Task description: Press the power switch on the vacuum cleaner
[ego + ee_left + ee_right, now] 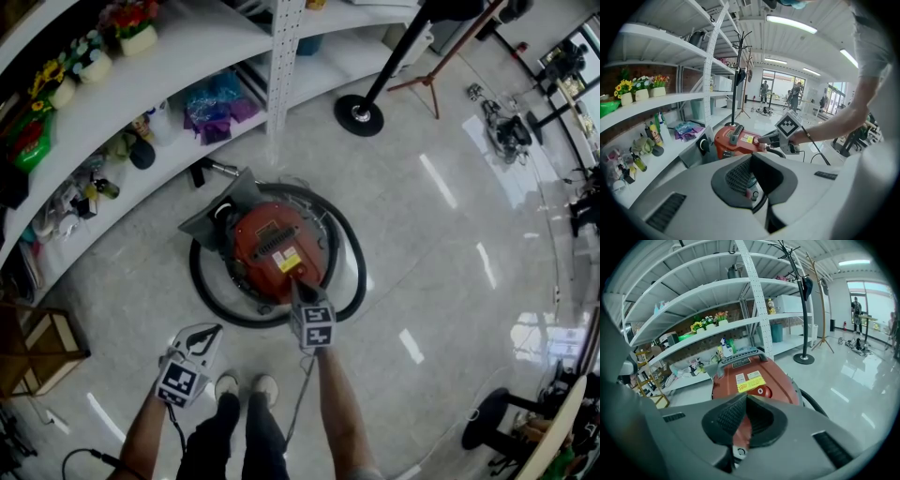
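Right gripper (744, 400) clenched, empty, just short of red power switch (761, 391) on vacuum cleaner (725, 386) — centre on it, press straight down.

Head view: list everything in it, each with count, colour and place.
vacuum cleaner: one, red, floor at centre
hose: one, black, looped round the vacuum cleaner
shelving: one run, white, upper left, holding flowers
coat stand: one, black, base on the floor beyond the vacuum cleaner
wooden frame: one, brown, left edge
shoes: two, white, bottom centre
left gripper: one, grey, shut, lower left, clear of the vacuum cleaner
right gripper: one, grey, shut, tip over the vacuum cleaner's near side
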Available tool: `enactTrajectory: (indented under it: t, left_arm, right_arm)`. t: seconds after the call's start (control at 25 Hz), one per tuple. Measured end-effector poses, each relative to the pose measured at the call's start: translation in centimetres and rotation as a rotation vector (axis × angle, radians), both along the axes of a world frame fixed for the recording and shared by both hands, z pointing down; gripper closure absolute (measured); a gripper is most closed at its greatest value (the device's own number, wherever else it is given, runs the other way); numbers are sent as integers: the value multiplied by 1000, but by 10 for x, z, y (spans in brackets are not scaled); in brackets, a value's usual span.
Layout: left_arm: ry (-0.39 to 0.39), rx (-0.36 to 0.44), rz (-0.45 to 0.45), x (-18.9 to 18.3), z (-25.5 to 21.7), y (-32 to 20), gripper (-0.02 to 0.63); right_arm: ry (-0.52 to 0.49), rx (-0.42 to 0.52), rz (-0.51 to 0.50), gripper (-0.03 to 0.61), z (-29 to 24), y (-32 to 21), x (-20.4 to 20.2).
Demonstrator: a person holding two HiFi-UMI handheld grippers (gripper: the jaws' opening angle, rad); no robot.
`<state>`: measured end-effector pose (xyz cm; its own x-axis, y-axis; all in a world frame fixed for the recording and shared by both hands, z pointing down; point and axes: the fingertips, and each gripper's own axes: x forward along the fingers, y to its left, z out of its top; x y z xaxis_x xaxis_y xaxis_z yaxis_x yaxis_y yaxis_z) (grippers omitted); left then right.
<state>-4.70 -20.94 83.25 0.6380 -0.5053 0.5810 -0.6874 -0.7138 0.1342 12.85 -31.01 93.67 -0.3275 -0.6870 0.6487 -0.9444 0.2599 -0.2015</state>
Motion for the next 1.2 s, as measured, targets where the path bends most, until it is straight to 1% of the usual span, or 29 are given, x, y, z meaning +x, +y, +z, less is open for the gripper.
enactTrajectory:
  t: [0.16,0.6,1.04,1.2]
  left_arm:
    - [-5,17,7,-1,-9,-5,607]
    - [16,29,-3,3,-37,-8,607]
    - [42,72,-10,5,-71,-10,607]
    - [40,84,-3,8,-83,-7,607]
  right_arm:
    - [-1,11,0,566,-12,3,-1]
    - [-20,43,11,566,-50,15,-5]
    - [-48,107,32,566,-112,43,-5]
    - [-53,127,39,566,-132,54,-5]
